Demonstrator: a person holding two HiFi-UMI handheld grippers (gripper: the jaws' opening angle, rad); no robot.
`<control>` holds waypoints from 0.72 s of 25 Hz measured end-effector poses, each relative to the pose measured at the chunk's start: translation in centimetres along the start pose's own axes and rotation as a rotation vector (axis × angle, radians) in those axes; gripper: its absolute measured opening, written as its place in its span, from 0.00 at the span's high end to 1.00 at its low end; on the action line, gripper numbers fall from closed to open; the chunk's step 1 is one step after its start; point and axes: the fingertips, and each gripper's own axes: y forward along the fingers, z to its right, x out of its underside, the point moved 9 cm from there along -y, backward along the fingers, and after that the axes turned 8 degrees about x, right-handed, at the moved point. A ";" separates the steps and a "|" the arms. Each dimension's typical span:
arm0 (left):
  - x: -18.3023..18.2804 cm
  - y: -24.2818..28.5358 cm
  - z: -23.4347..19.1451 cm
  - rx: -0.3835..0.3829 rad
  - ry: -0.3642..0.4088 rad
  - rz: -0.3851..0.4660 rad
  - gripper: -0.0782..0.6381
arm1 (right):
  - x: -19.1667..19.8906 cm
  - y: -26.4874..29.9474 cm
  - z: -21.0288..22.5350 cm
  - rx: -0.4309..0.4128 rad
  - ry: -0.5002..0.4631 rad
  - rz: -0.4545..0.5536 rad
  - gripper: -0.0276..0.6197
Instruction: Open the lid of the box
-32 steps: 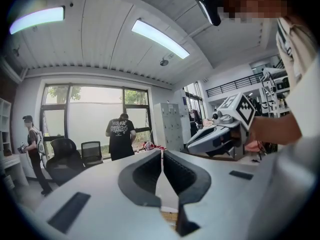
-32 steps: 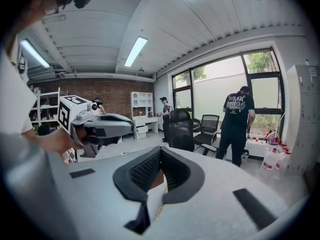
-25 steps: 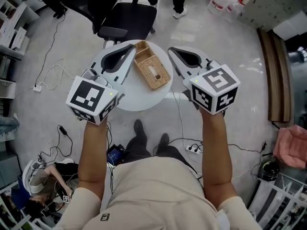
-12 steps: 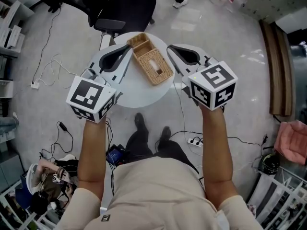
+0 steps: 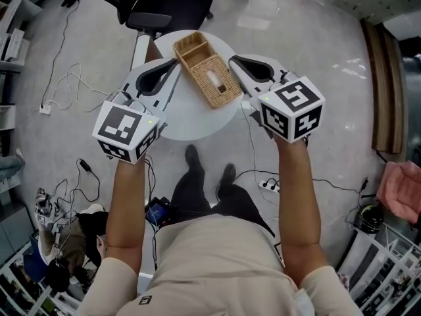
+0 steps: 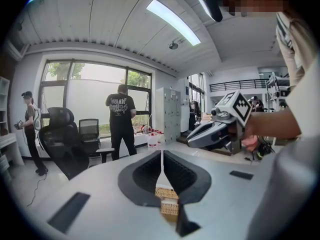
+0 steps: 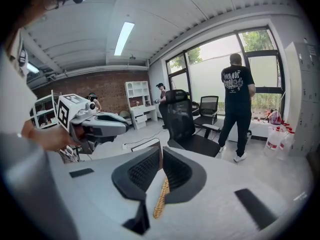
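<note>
— Two big things were cut off in the head view. The black office chair (image 5: pixel 168 2) ran out past the top edge, and the round white table (image 5: pixel 194 120) had its left and right edges hidden under the grippers' grey bodies. How did the rest read to you?

— The table top looked smooth and matte, and the floor (image 5: pixel 316 18) grey and faintly glossy. The marker cubes, black squares on white, hid both hands, so only the bare forearms showed.

— And the grippers?

— Both pointed away from the person, toward the table's far edge. The left gripper (image 5: pixel 176 62) had its ribbed black pads drawn together to a hairline, with nothing pinched between them. The right gripper (image 5: pixel 233 60) stood parted by a narrow crack. Its jaws had just been opening, and it gripped nothing either.

— Where was the box?

— The box (image 5: pixel 209 71) lay aslant on the far half of the table, between the two tips, with one end near the far edge. It was tan woven wicker, long and rectangular. The far end was an open compartment. The rest sat under a flat lid (image 5: pixel 225 88) with an oval slot (image 5: pixel 212 76), and the lid was down.

— Was either tip touching it?

— Each tip was just beside a long side, but I couldn't tell whether it made contact. In the left gripper view only a scrap of weave showed below the pads, and in the right gripper view a thin strip.
</note>
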 end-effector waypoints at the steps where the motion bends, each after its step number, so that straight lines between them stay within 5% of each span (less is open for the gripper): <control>1: 0.4 0.1 -0.2 0.002 -0.004 -0.003 0.87 | 0.3 0.3 0.1 0.000 0.003 -0.007 0.94; 18: 6.9 3.8 -1.2 0.059 -0.080 -0.053 0.87 | 7.5 4.9 2.7 0.005 0.066 -0.119 0.88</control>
